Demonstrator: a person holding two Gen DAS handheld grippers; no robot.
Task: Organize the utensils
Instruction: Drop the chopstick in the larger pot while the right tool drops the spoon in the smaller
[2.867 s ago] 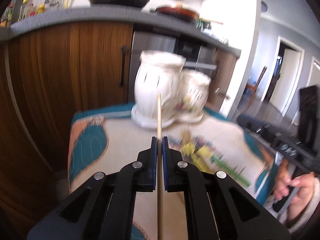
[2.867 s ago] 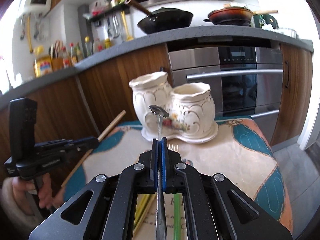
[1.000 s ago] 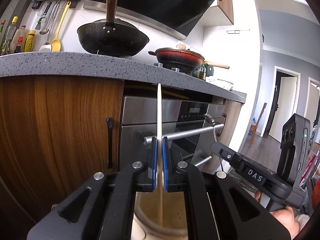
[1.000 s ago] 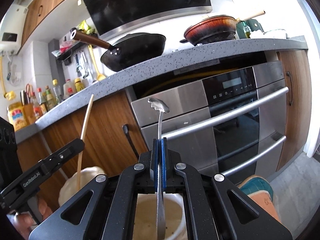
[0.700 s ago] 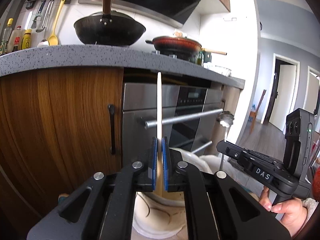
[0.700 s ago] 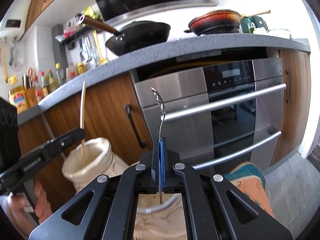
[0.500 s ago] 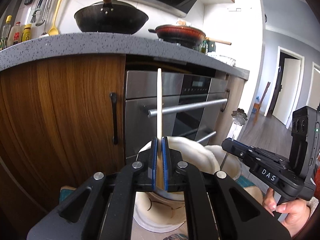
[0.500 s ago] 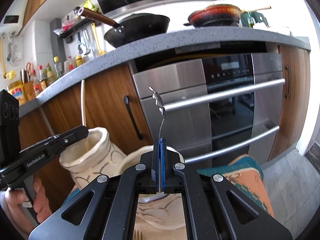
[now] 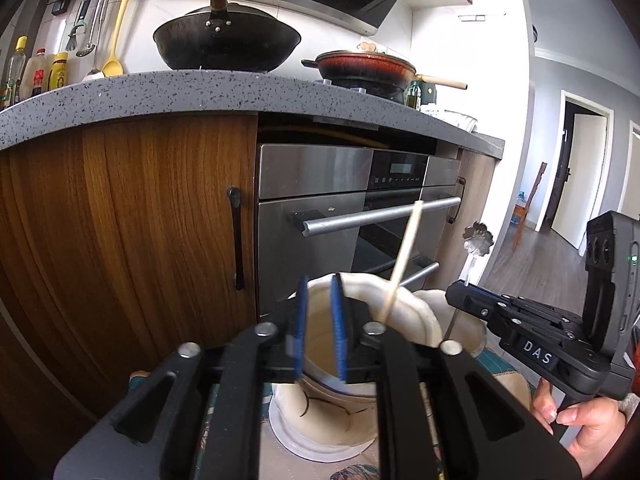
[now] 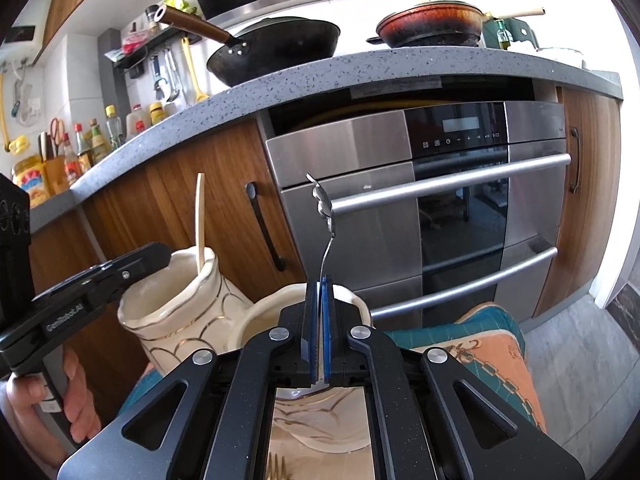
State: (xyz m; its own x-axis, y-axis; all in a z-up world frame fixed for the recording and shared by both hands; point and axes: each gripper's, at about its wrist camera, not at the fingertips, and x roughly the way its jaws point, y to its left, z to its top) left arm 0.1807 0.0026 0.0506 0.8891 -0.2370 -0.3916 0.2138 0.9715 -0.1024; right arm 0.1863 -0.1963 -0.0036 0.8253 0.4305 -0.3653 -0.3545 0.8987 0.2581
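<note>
Above the twin cream holder (image 10: 176, 300) on the patterned table (image 10: 496, 344), near its far edge:

- Left gripper (image 9: 319, 330): jaws opening, nothing between the pads. Chopstick (image 9: 400, 264) already free, leaning on the rim of the left-hand pot. Pose: tilted a little downward over that pot's mouth, handle held in the person's left hand (image 10: 52, 404).
- Right gripper (image 10: 319, 330): jaws opening, spoon (image 10: 325, 224) upright between the pads, bowl end up, handle end down in the right-hand pot (image 10: 296, 300). Whether the pads press on it cannot be told. Pose: tilted slightly downward, handle in the right hand (image 9: 580, 420).
- Handling note, as a judgement: widen both jaws fully before lifting, then draw straight back and up, so the pads drag neither utensil out nor knock the holder.
- More utensils appear to lie on the near part of the table, mostly hidden.
</note>
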